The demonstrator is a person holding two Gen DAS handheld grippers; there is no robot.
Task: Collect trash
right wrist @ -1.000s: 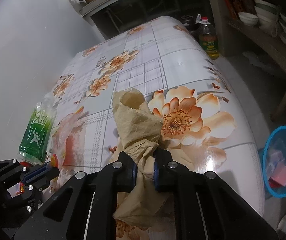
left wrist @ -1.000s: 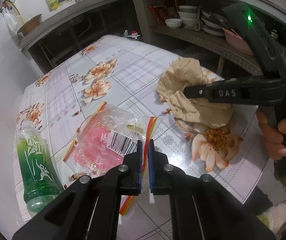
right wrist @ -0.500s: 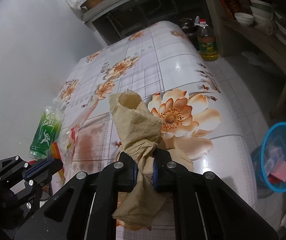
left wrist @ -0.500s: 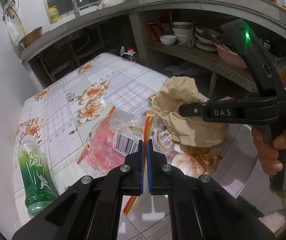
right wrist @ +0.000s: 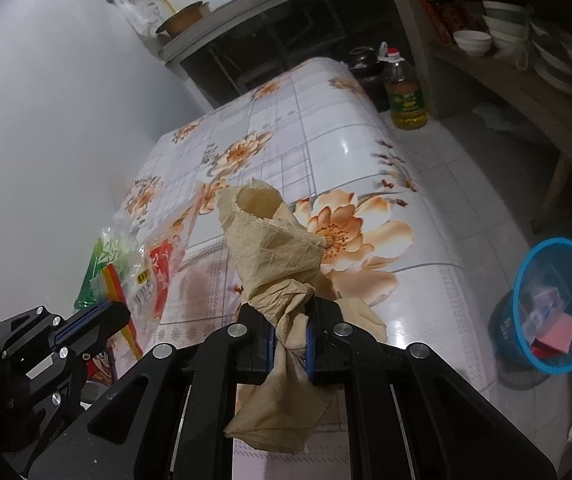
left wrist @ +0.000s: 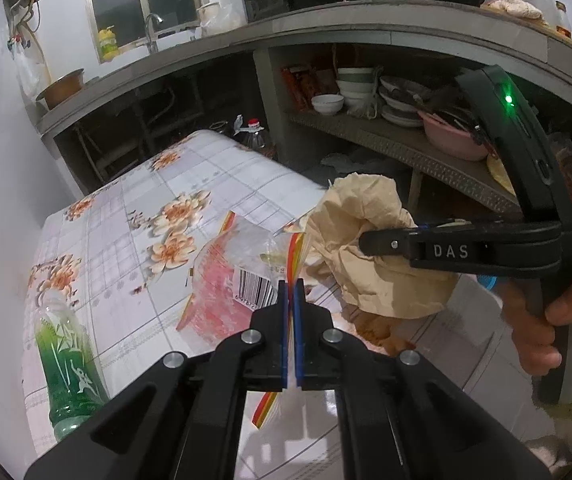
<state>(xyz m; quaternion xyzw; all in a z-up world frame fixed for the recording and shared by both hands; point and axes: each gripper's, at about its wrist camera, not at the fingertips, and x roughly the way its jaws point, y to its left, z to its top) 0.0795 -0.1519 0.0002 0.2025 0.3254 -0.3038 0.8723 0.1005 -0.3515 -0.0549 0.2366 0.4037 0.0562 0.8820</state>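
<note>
My left gripper [left wrist: 292,300] is shut on the striped edge of a clear plastic wrapper [left wrist: 238,280] with red print and a barcode, lifted above the table; it also shows in the right wrist view [right wrist: 154,276]. My right gripper [right wrist: 290,336] is shut on a crumpled tan paper [right wrist: 274,248], held above the table; it shows in the left wrist view too [left wrist: 366,248]. A blue trash basket [right wrist: 554,308] with scraps inside stands on the floor at the right of the table.
A green plastic bottle [left wrist: 66,356] lies on the floral tablecloth [left wrist: 134,208] at the left, near the wall. An oil bottle [right wrist: 404,92] stands on the floor past the table's far end. Shelves with bowls [left wrist: 358,88] lie behind.
Both grippers have risen and pulled back from the table, lifting the wrapper and the tan paper off the cloth. The blue basket shows more fully at the right.
</note>
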